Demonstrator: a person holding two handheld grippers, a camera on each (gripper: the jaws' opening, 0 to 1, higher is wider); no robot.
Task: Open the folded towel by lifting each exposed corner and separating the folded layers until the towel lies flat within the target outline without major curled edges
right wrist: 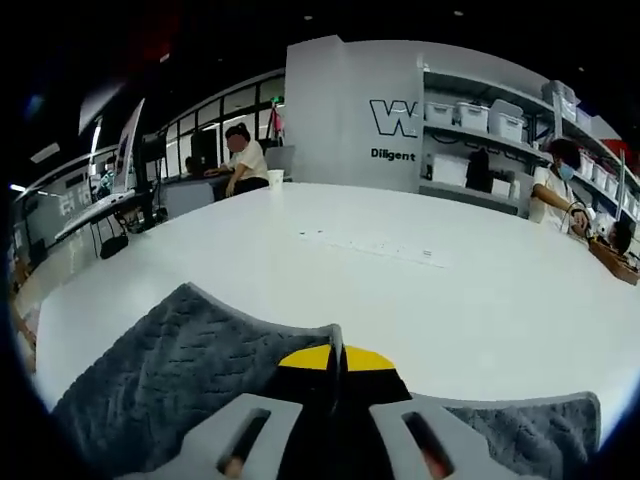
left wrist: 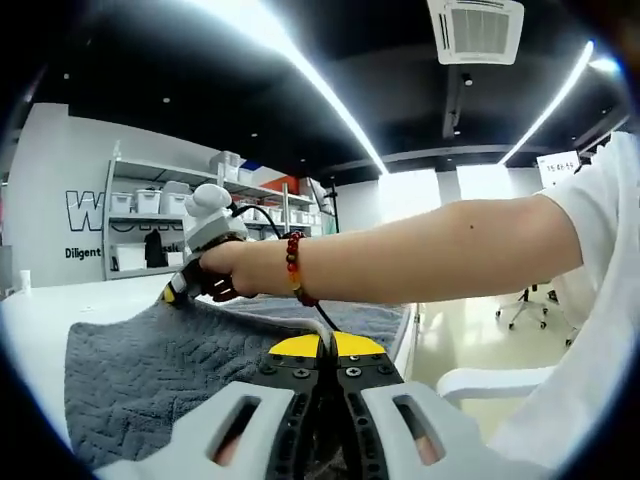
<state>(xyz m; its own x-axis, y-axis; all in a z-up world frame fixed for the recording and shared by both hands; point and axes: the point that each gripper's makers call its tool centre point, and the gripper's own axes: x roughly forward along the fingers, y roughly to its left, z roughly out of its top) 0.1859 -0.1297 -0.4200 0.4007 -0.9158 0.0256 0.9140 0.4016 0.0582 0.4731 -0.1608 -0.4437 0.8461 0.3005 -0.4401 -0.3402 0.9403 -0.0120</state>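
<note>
The white desk [right wrist: 400,290] is the largest thing, stretching far and wide in the right gripper view toward a grey wall with lettering and shelves [right wrist: 500,125] of white bins; seated people work at the far left and far right edges. The left gripper view instead takes in the ceiling with its long light strips [left wrist: 300,70] and an air vent [left wrist: 478,28], and the desk's right edge with floor beyond.

The grey towel [left wrist: 150,370] lies on the desk, spread to the left and ahead of the left hand-held gripper [left wrist: 328,345]. In the right gripper view its textured cloth rises in a fold just beside the right hand-held gripper [right wrist: 336,360] and shows again at the near right.

The person's bare forearm [left wrist: 430,250] reaches across from the right in the left gripper view, level above the towel, a red bead bracelet [left wrist: 295,265] at the wrist, the hand wrapped round the right hand-held gripper at the towel's far edge.

Both hand-held grippers have their yellow-tipped jaws pressed together over towel cloth, each clenched on the towel's edge.
</note>
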